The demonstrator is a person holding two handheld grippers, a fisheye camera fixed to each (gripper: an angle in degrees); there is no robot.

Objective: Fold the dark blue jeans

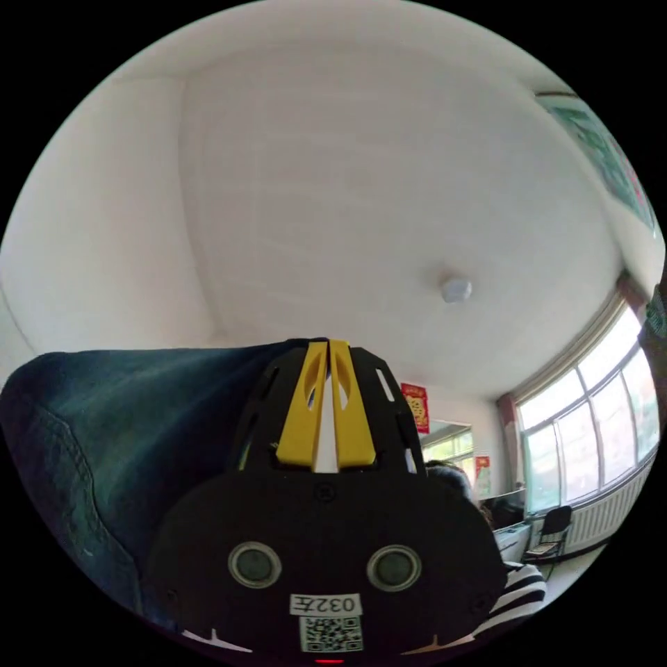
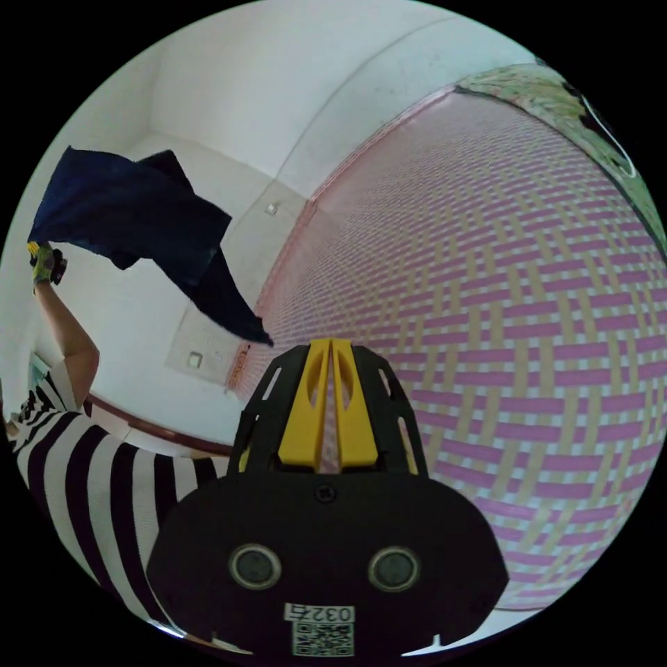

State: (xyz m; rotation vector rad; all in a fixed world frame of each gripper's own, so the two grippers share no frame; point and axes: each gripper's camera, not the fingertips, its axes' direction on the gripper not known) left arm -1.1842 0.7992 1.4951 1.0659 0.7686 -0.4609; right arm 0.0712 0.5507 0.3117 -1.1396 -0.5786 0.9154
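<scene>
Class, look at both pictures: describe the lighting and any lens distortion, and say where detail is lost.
Left gripper view: daylight from the windows blows out the panes, while the jeans beside the left gripper sit dim; the window frames bow. Right gripper view: even, soft light; the fisheye bulges the woven mat into a dome, and the raised jeans read nearly black, with fabric detail lost.

We look up at a white ceiling [image 1: 333, 208] with a small round white fixture [image 1: 456, 289] on it. Below that fixture, a red hanging [image 1: 415, 407] marks the far wall, and beside it runs a wide bank of bright windows [image 1: 590, 431], daylight pouring in. Under the windows stand a white radiator [image 1: 611, 511] and a dark chair [image 1: 552, 531]. In the right gripper view we see a mat woven in pink and tan [image 2: 500, 299] meeting white walls [image 2: 278, 76].
</scene>
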